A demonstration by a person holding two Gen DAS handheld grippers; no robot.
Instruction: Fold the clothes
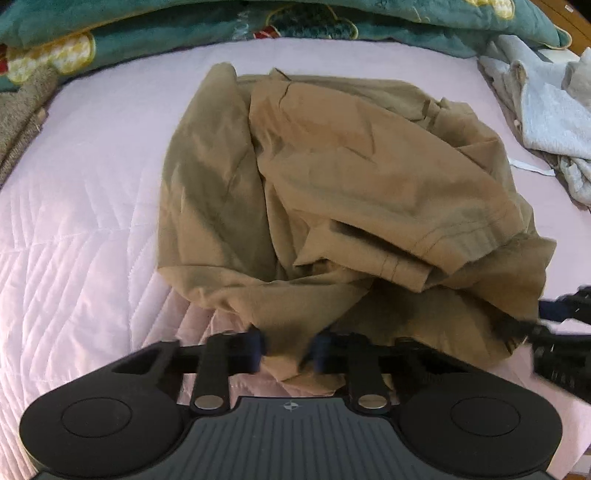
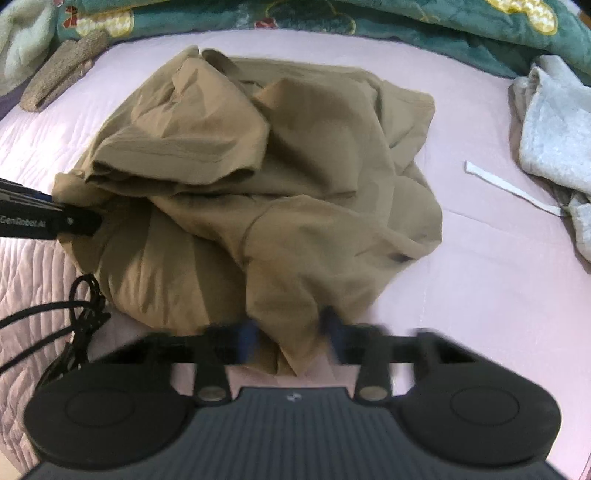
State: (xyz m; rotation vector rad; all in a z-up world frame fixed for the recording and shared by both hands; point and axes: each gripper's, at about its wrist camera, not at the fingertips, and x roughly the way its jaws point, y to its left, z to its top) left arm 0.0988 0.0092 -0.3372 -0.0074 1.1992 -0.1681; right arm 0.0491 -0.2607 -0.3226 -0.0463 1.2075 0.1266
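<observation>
One tan shirt (image 1: 332,192) sits crumpled mid-way across the pink bedspread (image 1: 85,206), folds bunched up. Both grippers bite its near hem: left gripper (image 1: 288,349) and right gripper (image 2: 290,338) each pinch cloth between narrowed fingers.

- Illumination: soft, even indoor light of moderate brightness in both views; its source lies outside both views.
- Shadows: diffuse dark bands lie in the folds of the khaki garment (image 1: 343,192); a deeper shadow sits under its near hem at 6 o'clock.
- Glare: a faint sheen on the pink quilted bedspread (image 1: 74,229) at 9 o'clock in the left wrist view; small highlights on the metal pivot discs.
- Blur: motion smear on the left gripper (image 1: 288,349) and the right gripper (image 2: 290,338); the dark gripper body at 3 o'clock in the left view is streaked.
- Distortion: strong fisheye bowing; the teal blanket (image 2: 406,26) at 12 o'clock curves along the frame edge and softens.
</observation>
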